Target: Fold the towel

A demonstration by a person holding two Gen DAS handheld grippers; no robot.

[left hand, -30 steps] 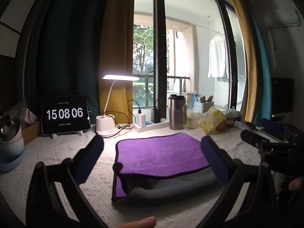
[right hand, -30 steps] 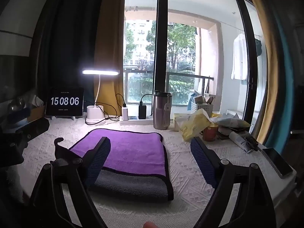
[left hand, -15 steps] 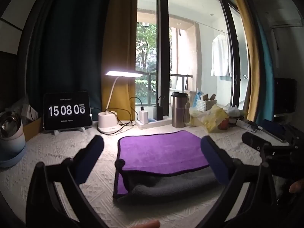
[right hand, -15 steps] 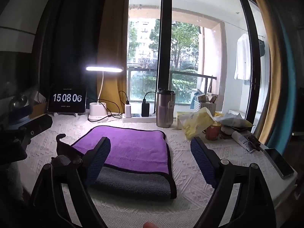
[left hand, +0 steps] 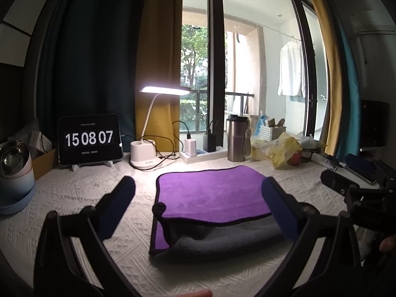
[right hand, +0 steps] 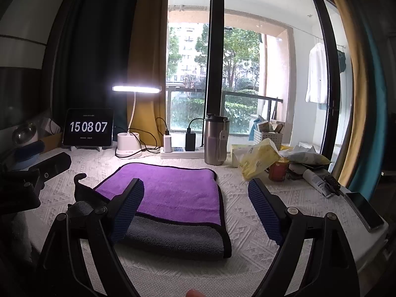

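Observation:
A purple towel with black trim and a grey underside (left hand: 210, 193) lies folded on the white textured tablecloth; it also shows in the right wrist view (right hand: 173, 193). The grey layer sticks out at its near edge. My left gripper (left hand: 198, 198) is open and empty, held above and in front of the towel. My right gripper (right hand: 195, 198) is open and empty, over the towel's right part. The left gripper shows at the left edge of the right wrist view (right hand: 49, 170); the right gripper shows at the right edge of the left wrist view (left hand: 346, 185).
Along the back stand a tablet clock (left hand: 89, 139), a lit desk lamp (left hand: 146, 153), a power strip (left hand: 200, 152), a steel tumbler (left hand: 237, 141) and yellow bags (left hand: 282, 151). A phone (right hand: 366, 210) lies at the right table edge. A round device (left hand: 14, 173) stands left.
Both grippers have risen and pulled back slightly, still open. The towel has not moved. The clock went from 15 08 06 to 15 08 07.

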